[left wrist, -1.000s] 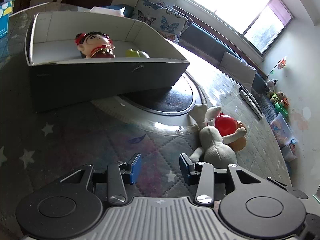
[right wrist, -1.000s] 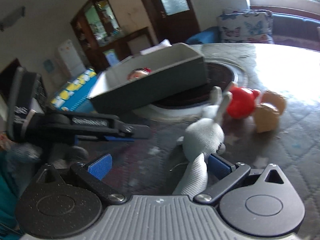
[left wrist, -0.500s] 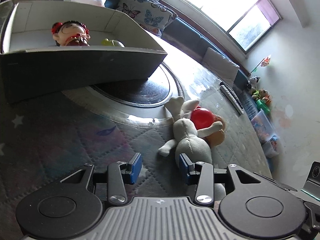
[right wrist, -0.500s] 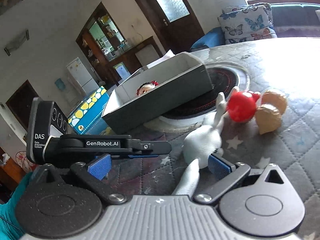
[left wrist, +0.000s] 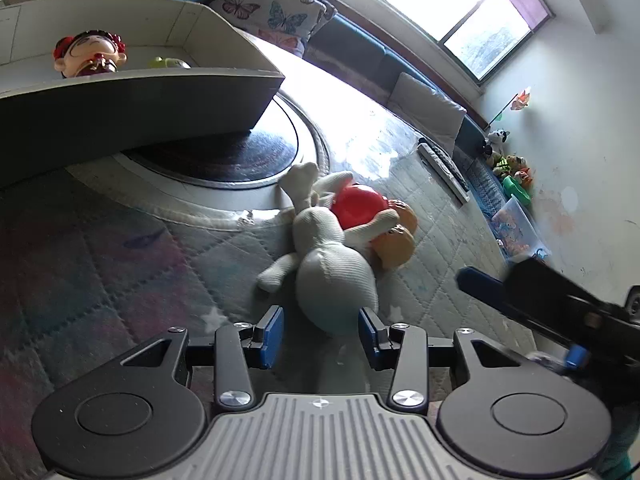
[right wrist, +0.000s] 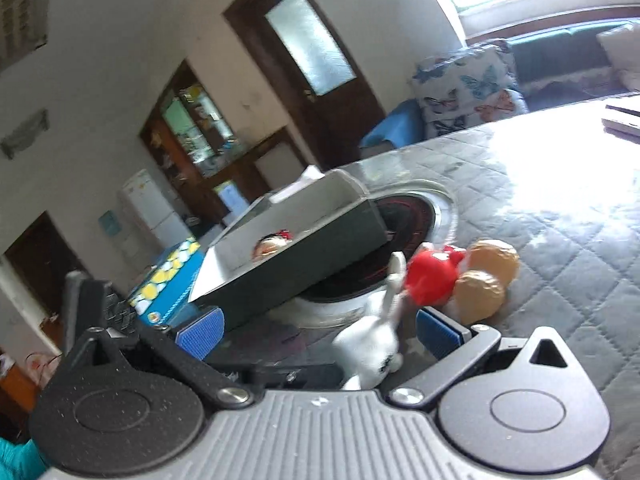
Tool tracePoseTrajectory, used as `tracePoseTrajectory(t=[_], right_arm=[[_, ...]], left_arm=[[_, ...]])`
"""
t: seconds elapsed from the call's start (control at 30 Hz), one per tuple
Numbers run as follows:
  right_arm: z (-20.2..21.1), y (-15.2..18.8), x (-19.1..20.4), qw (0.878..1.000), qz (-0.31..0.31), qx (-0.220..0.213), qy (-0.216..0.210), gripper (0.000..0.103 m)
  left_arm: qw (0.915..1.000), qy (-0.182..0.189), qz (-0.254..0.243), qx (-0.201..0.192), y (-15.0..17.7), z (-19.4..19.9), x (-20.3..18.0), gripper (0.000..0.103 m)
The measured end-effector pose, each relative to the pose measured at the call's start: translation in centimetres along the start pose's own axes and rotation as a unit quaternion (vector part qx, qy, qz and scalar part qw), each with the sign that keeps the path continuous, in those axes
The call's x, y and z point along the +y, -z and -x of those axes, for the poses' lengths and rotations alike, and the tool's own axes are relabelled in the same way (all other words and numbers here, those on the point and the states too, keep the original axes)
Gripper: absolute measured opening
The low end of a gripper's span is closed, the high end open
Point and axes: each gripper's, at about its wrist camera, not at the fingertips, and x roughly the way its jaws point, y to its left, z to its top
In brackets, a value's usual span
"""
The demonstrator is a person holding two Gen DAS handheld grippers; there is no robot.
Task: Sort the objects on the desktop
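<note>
1. left gripper (left wrist: 320, 332): jaws apart, blue pads on either side of the lower body of the white plush rabbit (left wrist: 332, 268); whether the pads touch the plush cannot be told.
2. white plush rabbit: lies on the quilted table cover (left wrist: 120, 248), ears pointing toward the round dark plate (left wrist: 224, 156) set into the table.
3. red round toy (left wrist: 358, 206): touches the rabbit's upper body on its right side; two tan round toys (left wrist: 394, 242) lie just beside it.
4. grey box (left wrist: 132, 100): stands partly over the round dark plate; inside it a doll head with red hair ornaments (left wrist: 90, 54) and a small yellow-green object (left wrist: 168, 63).
5. right gripper (right wrist: 318, 330): jaws wide apart, above the table, holding nothing; the rabbit (right wrist: 370, 346) shows between its pads, blurred.
6. in the left wrist view one blue-padded finger of the right gripper (left wrist: 480, 284) shows to the right of the rabbit, apart from it.
7. a remote control (left wrist: 442, 168) lies well apart near the far table edge.
</note>
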Motion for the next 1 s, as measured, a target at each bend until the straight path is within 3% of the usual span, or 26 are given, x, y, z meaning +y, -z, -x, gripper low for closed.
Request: tracePoseTrajectory(t=[0.1,0.47,0.63,0.87,1.0], right_arm=[[-1.0,-0.3,-0.3,1.0,-0.006,0.013,0.022,0.103],[-5.0,-0.9,-0.2,0.996,0.0,0.053,0.066,0.102],[-6.5,-1.0,0.1,0.994,0.017,0.072,0.079,0.1],[-8.3,-0.6,-0.3,0.992,0.009,0.093,0.085,0.09],[-9.1,-0.2,-0.9,0.991,-0.004,0.103,0.087,0.081]], left_arm=[[0.9999,0.002,0.013,0.004,0.0,0.3,-0.4,0.044],[0.9987,-0.04,-0.014,0.029,0.3,-2.0,-2.6,0.044],[0.998,-0.032,-0.043,0.034,0.6,-2.0,-2.4,0.032],[0.9892,-0.027,-0.13,0.063,0.6,-1.0,-2.7,0.029],[0.9901,-0.024,-0.123,0.063,0.4,-0.2,-1.8,0.032]])
